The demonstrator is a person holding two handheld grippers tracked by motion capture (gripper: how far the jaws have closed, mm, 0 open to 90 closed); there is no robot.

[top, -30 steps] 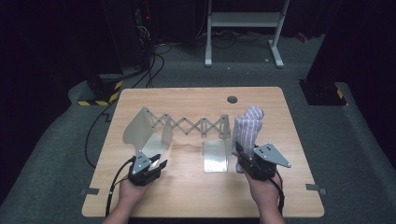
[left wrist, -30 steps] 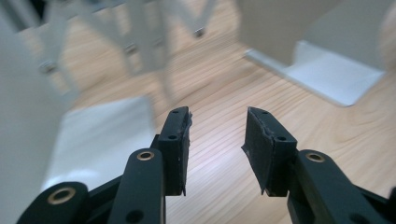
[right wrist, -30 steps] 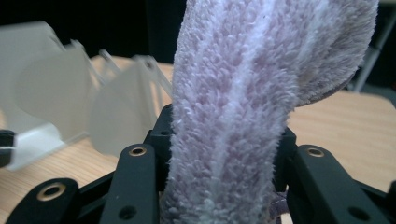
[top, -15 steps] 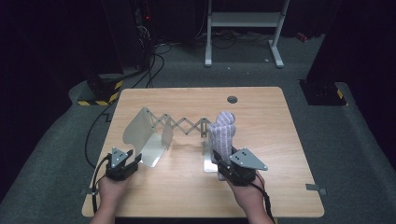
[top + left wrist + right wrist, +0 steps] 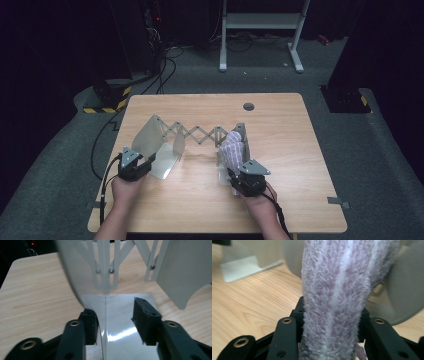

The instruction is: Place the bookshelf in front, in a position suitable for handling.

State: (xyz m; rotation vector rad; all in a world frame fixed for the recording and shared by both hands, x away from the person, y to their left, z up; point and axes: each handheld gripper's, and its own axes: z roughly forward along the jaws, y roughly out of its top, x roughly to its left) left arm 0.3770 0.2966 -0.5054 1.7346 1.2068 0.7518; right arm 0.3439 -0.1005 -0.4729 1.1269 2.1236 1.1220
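A grey metal scissor rack [image 5: 200,134] stands across the wooden table [image 5: 300,150], with an upright plate at each end. My left gripper [image 5: 146,164] sits at the left end plate [image 5: 82,277], over its flat base [image 5: 120,322]. Its jaws have just been closing; they straddle the plate's edge with a gap still on the right side. My right gripper [image 5: 236,169] is shut on a fuzzy purple and white striped cloth [image 5: 232,147], held upright just before the right end plate. Up close the cloth [image 5: 337,290] bulges between the black fingers [image 5: 287,335].
A round hole [image 5: 248,106] lies in the table near its far edge. Beyond the table are floor cables [image 5: 165,60], a white stand's legs [image 5: 260,35] and dark equipment. Bare wood lies between the two hands and to the right.
My right hand moved left and down with the cloth, up to the rack's right end. My left hand moved left, out to the left plate's base. The rack stayed put.
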